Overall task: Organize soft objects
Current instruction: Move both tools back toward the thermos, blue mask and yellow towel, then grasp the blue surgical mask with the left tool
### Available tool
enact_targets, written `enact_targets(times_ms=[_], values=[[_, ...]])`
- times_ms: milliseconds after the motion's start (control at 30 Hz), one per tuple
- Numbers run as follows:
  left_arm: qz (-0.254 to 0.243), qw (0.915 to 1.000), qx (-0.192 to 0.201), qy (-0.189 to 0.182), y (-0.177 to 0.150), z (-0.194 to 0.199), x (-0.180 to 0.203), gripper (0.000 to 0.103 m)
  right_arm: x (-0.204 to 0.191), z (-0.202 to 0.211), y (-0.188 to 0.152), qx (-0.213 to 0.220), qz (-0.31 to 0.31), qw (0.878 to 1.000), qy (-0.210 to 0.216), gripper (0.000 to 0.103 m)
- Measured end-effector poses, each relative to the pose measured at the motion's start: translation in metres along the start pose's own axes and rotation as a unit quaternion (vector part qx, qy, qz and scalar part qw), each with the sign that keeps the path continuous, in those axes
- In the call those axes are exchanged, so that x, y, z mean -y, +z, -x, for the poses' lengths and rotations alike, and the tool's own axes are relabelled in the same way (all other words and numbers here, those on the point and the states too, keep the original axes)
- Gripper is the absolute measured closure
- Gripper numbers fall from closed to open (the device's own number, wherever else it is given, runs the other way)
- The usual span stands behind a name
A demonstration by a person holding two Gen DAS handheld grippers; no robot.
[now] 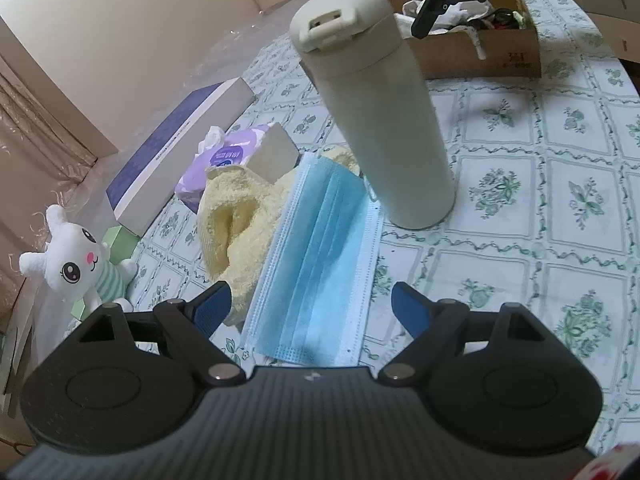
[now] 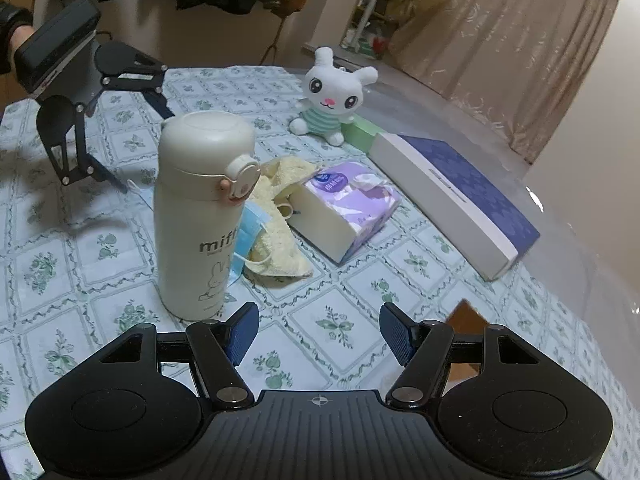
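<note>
A blue face mask (image 1: 316, 256) lies flat on the flowered tablecloth, partly over a pale yellow towel (image 1: 236, 220). My left gripper (image 1: 310, 306) hovers just in front of the mask, jaws open and empty. A white plush rabbit (image 1: 76, 260) sits at the left edge. In the right wrist view the mask (image 2: 250, 232) and the towel (image 2: 276, 216) peek out behind a cream bottle (image 2: 200, 216), and the rabbit (image 2: 334, 96) sits at the back. My right gripper (image 2: 316, 334) stands open over bare cloth. The left gripper (image 2: 132, 136) shows at upper left, the right gripper (image 1: 440, 8) far back.
The tall cream bottle (image 1: 380, 112) stands upright right beside the mask. A purple tissue pack (image 2: 348, 208), a long blue-and-white box (image 2: 456, 200) and a green block (image 2: 362, 132) lie nearby. A cardboard box (image 1: 480, 48) with cloth items sits at the far end.
</note>
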State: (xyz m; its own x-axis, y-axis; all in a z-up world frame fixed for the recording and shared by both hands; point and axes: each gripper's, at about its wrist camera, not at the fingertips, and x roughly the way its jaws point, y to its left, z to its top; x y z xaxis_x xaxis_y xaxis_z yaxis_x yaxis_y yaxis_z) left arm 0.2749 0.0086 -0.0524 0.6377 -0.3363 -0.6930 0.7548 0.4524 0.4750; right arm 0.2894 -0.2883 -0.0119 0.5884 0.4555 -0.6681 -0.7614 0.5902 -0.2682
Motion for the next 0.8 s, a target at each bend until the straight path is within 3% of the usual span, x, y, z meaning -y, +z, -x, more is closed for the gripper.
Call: enact_targets(times_ms=[567, 800], values=[[-0.021, 0.9997, -0.01, -0.007, 0.005, -0.035, -0.01, 0.018, 0.017, -0.046, 0.018, -0.005, 0.045, 0.999, 0.022, 0.036], [-0.054, 0.9984, -0.009, -0.013, 0.007, -0.051, -0.006, 0.018, 0.025, -0.064, 0.026, -0.005, 0.062, 0.997, 0.036, 0.036]])
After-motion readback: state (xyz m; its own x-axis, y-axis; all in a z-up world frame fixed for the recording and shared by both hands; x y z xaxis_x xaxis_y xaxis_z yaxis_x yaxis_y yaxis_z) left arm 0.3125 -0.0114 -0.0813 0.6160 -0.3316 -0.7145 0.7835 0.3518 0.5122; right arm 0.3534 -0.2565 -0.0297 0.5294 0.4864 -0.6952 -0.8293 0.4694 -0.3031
